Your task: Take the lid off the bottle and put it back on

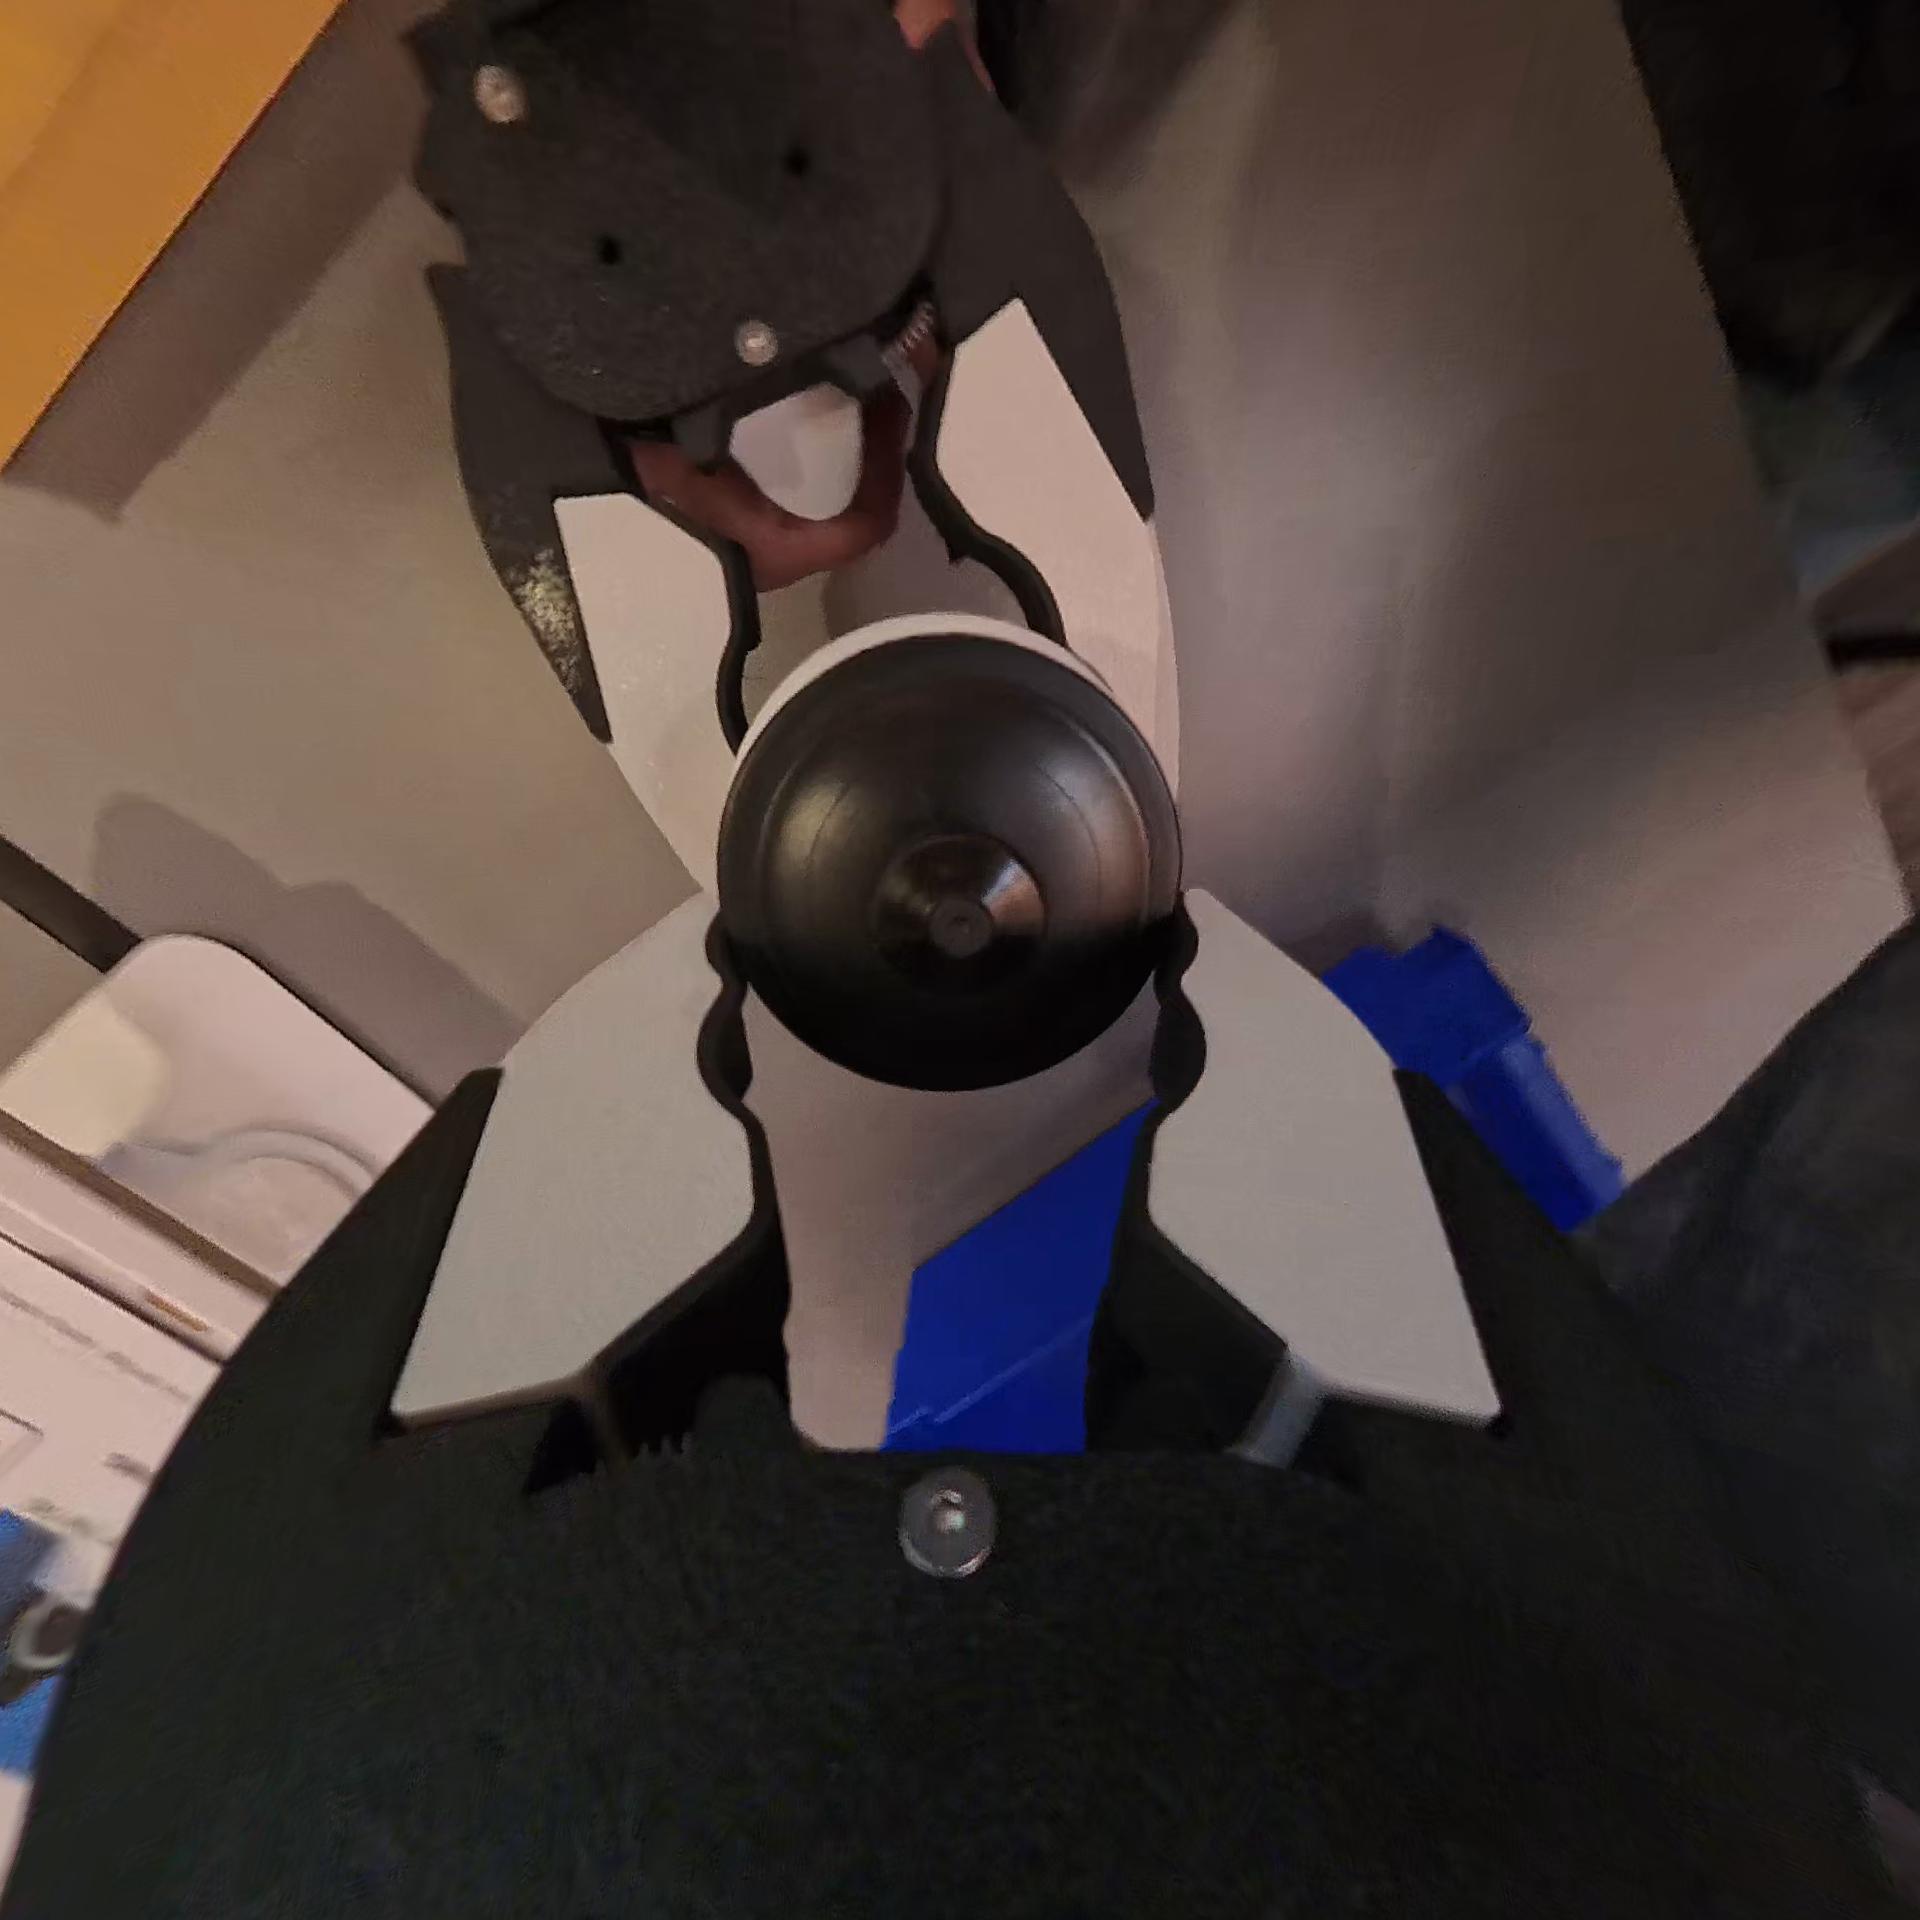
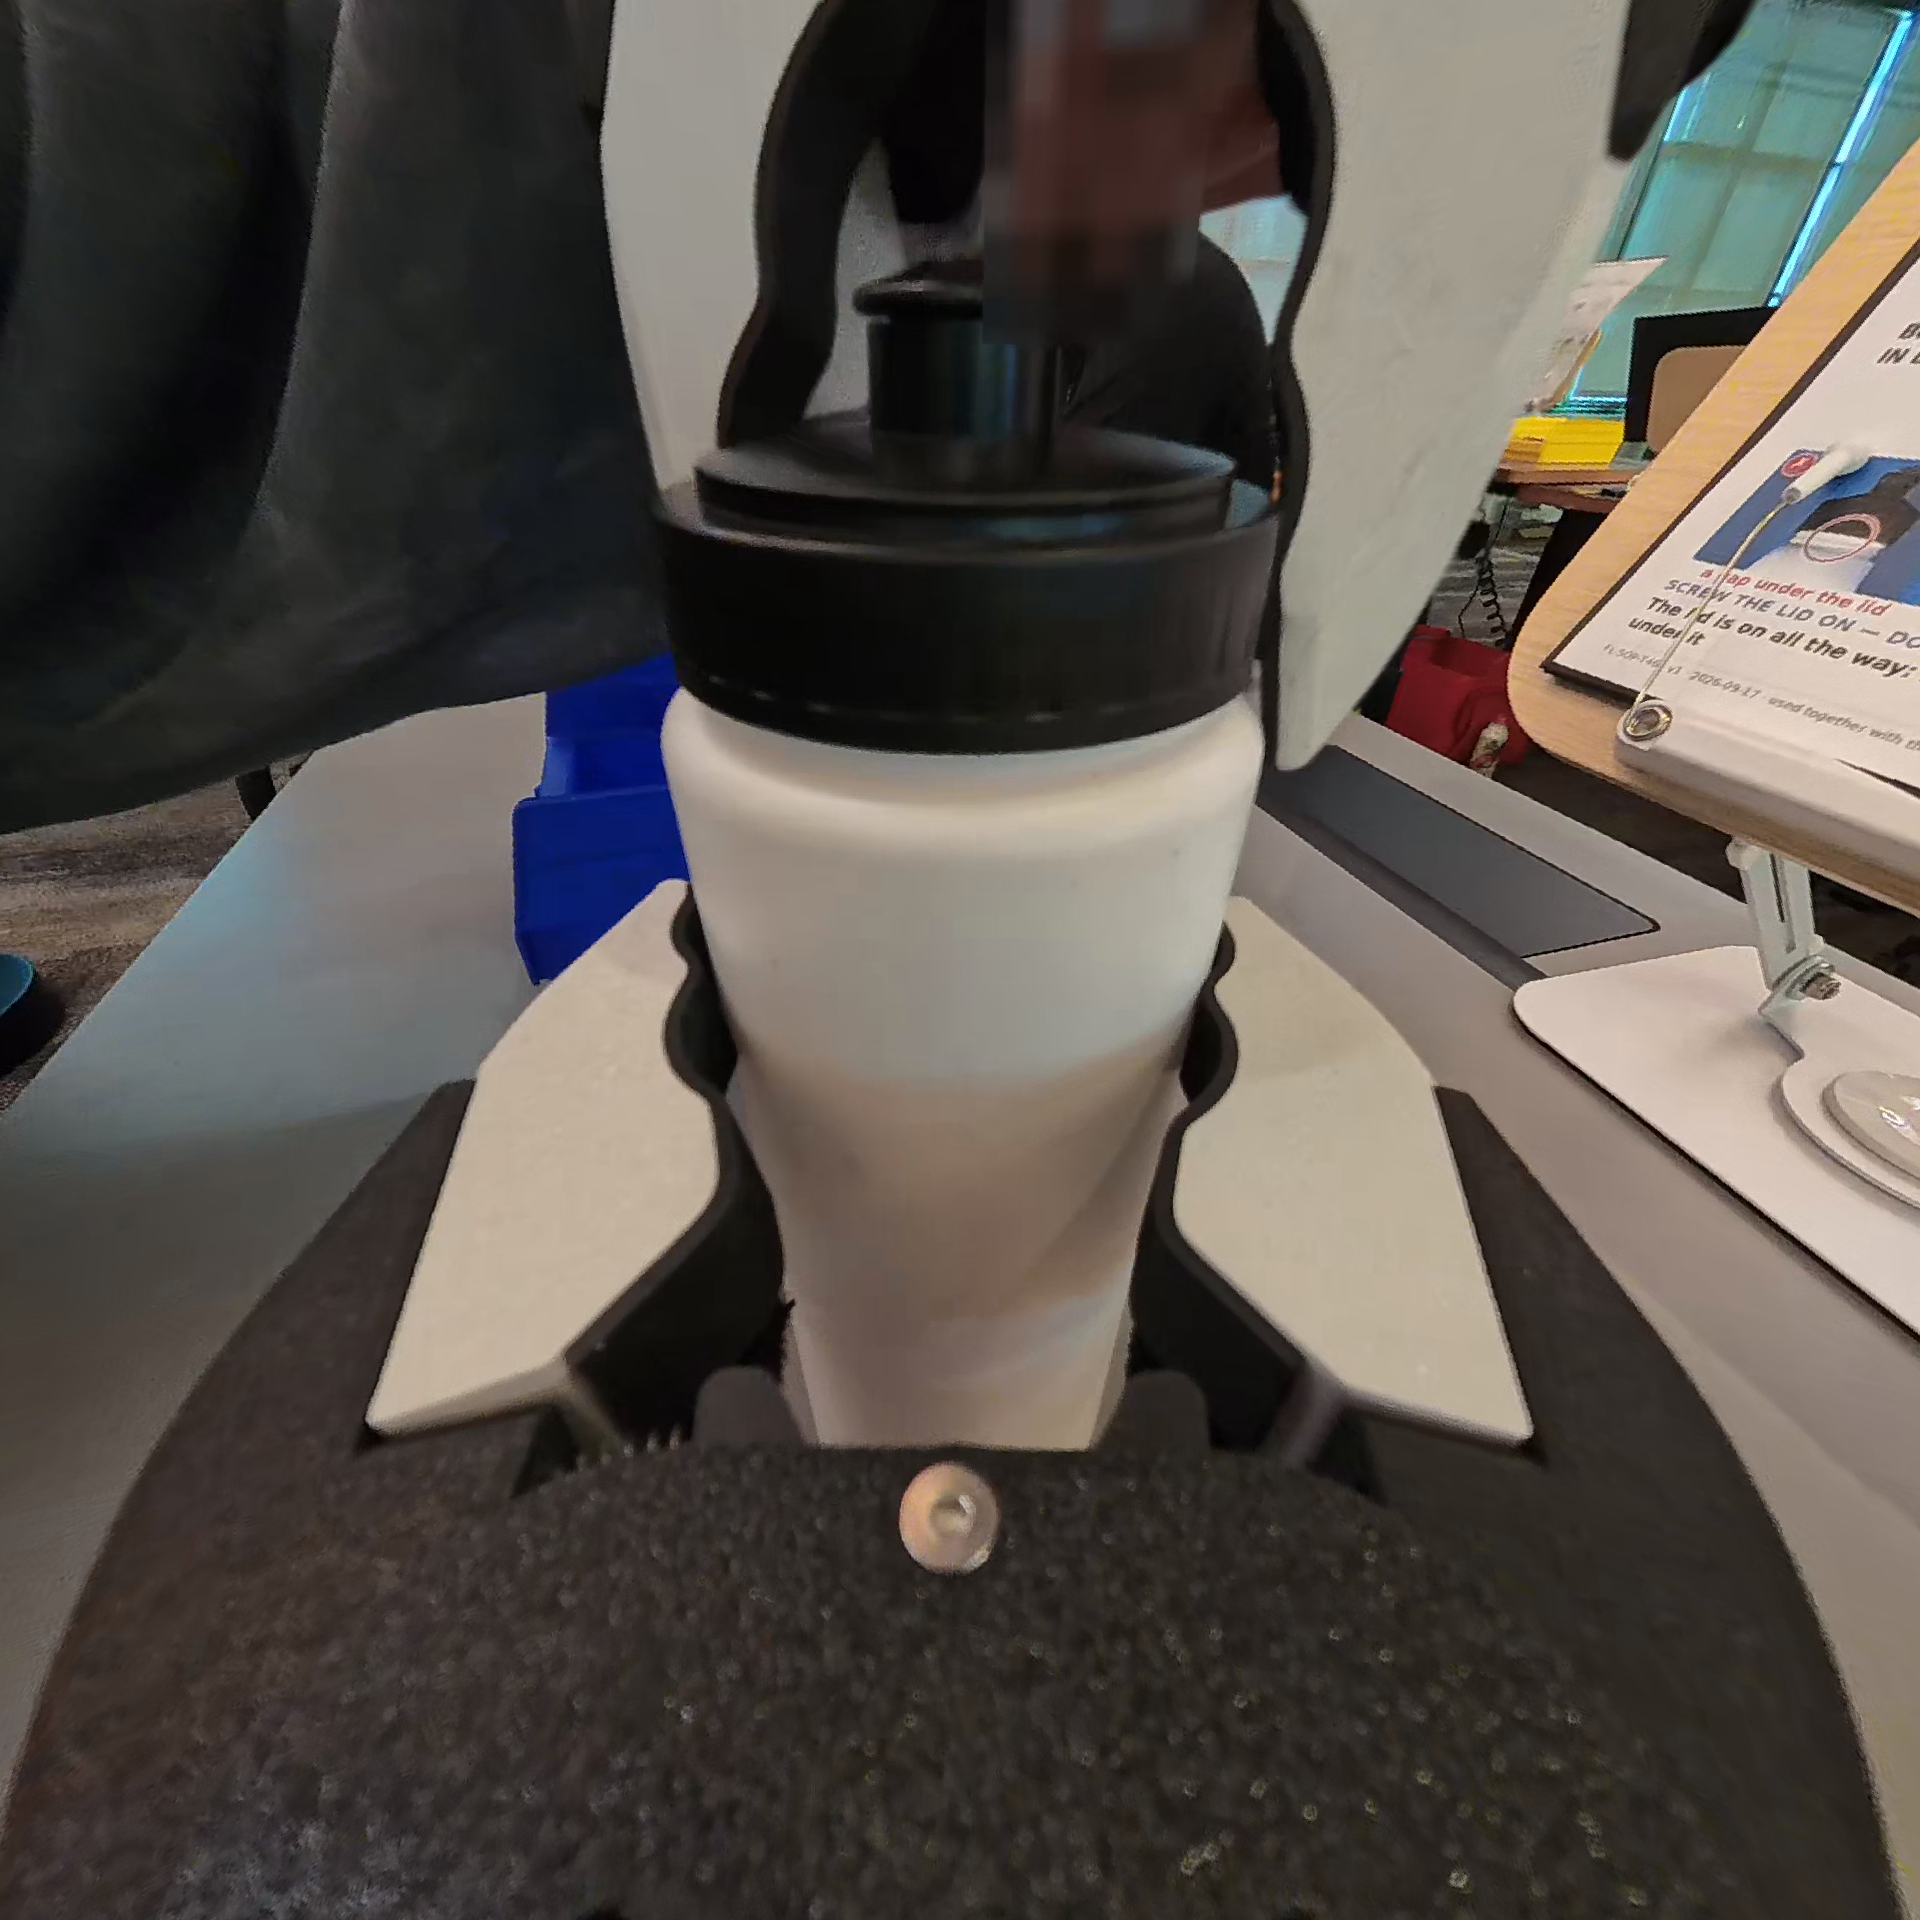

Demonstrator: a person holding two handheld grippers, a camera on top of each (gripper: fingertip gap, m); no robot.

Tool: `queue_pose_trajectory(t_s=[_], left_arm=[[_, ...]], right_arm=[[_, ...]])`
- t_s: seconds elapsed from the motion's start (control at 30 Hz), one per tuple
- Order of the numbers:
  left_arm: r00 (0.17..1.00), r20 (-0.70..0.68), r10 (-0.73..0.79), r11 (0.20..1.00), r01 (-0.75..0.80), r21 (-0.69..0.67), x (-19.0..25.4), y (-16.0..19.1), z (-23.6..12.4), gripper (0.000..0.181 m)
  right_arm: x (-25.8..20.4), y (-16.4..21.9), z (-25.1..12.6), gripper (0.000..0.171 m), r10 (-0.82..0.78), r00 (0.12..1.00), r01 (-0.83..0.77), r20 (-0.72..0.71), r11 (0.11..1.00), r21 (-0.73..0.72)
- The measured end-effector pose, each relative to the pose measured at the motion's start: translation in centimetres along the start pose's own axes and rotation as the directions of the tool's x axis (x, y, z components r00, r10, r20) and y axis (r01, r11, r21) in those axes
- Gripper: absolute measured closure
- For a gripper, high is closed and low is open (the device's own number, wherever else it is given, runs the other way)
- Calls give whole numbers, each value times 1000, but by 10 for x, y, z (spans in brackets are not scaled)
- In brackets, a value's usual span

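The grey worktop [image 2: 187, 1039] runs wide and bare to the left of the bottle, its near edge falling away to carpet at far left, while the right side is crowded by a tilted document stand [image 2: 1766, 644] on a white base plate. A blue bin [image 2: 592, 821] sits just behind the bottle on the left, close enough to narrow the room there. The white bottle [image 2: 966, 987] stands upright in the middle, its body clamped between the right tongs [image 2: 951, 997] — both pads press its sides below the shoulder. The black lid [image 2: 966, 613] sits on the bottle's neck with its spout pointing up; whether it is seated fully is hard to judge, as the picture is soft at the rim. From above, the left tongs [image 1: 951, 935] close on the lid [image 1: 948, 862] across its edge, touching on both sides, with the right tongs [image 1: 894, 634] visible beyond, gripping the white body beneath.
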State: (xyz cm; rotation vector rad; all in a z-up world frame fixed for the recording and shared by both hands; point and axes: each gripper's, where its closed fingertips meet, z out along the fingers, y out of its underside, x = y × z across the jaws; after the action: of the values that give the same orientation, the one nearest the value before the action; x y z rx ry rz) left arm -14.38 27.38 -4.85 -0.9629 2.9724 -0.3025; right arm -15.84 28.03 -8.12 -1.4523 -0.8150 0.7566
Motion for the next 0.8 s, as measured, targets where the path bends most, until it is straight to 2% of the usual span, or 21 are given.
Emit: queue_pose_trajectory(t_s=[0.1,0.23,0.27,0.33,0.43,0.5,0.57,0.63,0.67,0.73,0.8], left_arm=[[998,-15,61,997,-62,-41,-2,1,-1,105],[999,40,16,998,-14,-61,-4,3,-1,105],[997,73,-26,997,31,-77,-4,6,-2,105],[980,165,-111,986,130,-108,-10,11,-8,94],[927,235,-291,950,309,-41,-10,10,-22,86],[856,284,-431,898,439,40,-9,6,-32,76],[734,317,-601,797,583,160,-9,-3,-41,72],[598,276,-753,658,696,287,-6,-19,-45,68],[506,269,-819,572,749,335,-6,-21,-46,68],[275,240,-931,353,845,401,-4,-20,-42,81],[109,103,-989,144,888,437,2,-30,-31,84]], right_arm=[[1,0,0,84,1,1000,-1,-3,1000,-7],[1,0,0,84,10,1000,-10,-7,1000,-9],[2,0,0,84,10,1000,-10,-11,1000,-5],[2,0,0,84,11,1000,-11,-13,1000,-4],[3,0,0,84,7,1000,-7,-15,1000,-11],[3,0,0,84,8,1000,-8,-15,1000,-4],[3,0,1,84,12,1000,-12,-21,1000,6],[4,0,1,84,12,1000,-12,-27,1000,9],[4,0,1,84,12,999,-11,-32,1000,9],[4,0,2,84,13,999,-12,-36,1000,10],[4,-1,1,84,12,999,-11,-35,1000,10]])
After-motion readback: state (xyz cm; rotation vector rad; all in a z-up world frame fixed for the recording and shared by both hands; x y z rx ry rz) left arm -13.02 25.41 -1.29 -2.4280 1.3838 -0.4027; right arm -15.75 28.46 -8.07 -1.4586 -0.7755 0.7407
